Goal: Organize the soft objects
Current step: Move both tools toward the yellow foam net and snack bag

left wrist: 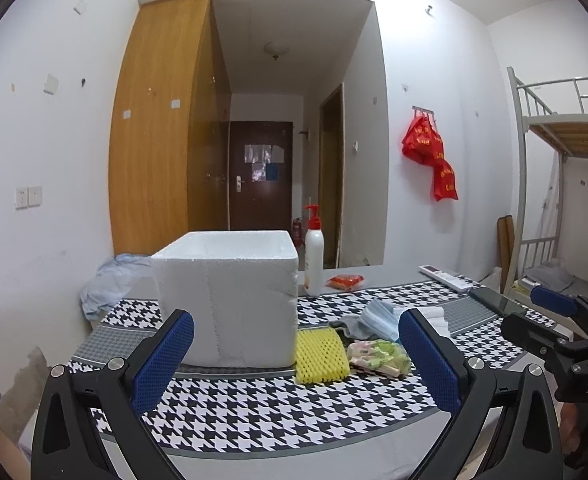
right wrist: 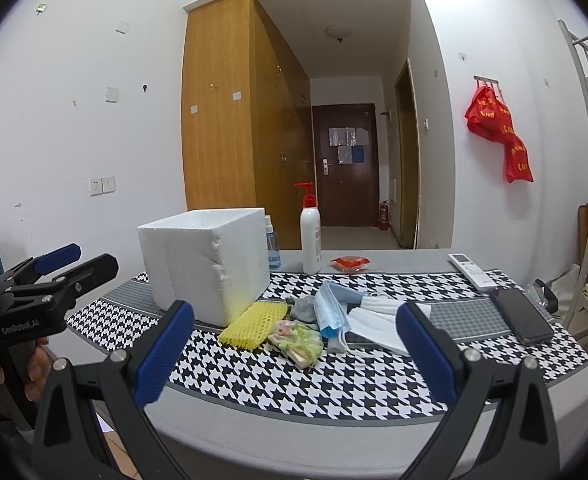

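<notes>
Both grippers' fingers spread wide, empty; yellow foam net (right wrist: 254,323) touching foam box (right wrist: 210,260).

Both views look low across the tabletop (left wrist: 278,412) toward the far hallway door (right wrist: 344,164). The left wrist camera sits near and faces the foam box (left wrist: 230,300) squarely; the right one sees it from further right. Both share the pile of soft things beside it.

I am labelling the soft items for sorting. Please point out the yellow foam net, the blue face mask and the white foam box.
yellow foam net (right wrist: 254,320): right wrist view, middle of its mesh top.
blue face mask (right wrist: 332,312): right wrist view, its pleated front.
white foam box (left wrist: 230,304): left wrist view, its front wall.
</notes>
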`<state>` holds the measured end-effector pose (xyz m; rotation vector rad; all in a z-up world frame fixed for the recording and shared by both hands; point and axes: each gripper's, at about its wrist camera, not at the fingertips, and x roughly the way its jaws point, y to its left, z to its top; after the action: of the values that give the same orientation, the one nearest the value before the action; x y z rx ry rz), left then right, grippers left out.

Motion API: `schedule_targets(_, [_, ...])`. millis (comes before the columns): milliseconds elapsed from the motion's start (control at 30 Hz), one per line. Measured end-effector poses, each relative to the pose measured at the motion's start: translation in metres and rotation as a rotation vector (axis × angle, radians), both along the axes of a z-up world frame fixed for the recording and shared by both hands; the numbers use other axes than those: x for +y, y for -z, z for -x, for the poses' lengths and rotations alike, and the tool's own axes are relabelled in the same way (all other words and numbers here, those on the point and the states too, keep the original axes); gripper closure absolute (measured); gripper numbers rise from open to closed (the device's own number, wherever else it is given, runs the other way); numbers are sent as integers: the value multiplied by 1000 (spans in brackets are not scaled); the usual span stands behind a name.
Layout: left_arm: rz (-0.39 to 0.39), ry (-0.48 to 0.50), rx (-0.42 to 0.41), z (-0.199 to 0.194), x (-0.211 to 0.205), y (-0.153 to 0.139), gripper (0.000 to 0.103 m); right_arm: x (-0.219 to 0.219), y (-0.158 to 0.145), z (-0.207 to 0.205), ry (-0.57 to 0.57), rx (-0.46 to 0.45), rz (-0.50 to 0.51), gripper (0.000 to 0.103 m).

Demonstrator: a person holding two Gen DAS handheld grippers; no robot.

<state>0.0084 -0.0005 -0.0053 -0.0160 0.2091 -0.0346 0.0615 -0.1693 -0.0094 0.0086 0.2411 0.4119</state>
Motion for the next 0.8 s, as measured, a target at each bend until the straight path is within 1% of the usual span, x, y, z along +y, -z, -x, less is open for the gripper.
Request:
schedule_targets(167, [5, 8, 9, -1, 1, 0, 1, 0, 0, 0, 3, 1, 0, 1])
schedule_targets(367, [-1, -10, 7, -1, 1, 0, 1, 0, 0, 0, 2, 1, 1, 1])
schedule_targets(667, [-3, -1, 23, -8, 0, 2, 1, -2, 4, -5, 15, 24, 1, 1])
schedule_targets(800, [-17, -4, 28, -12, -2, 4, 1, -2, 5, -11, 16, 36, 4, 1])
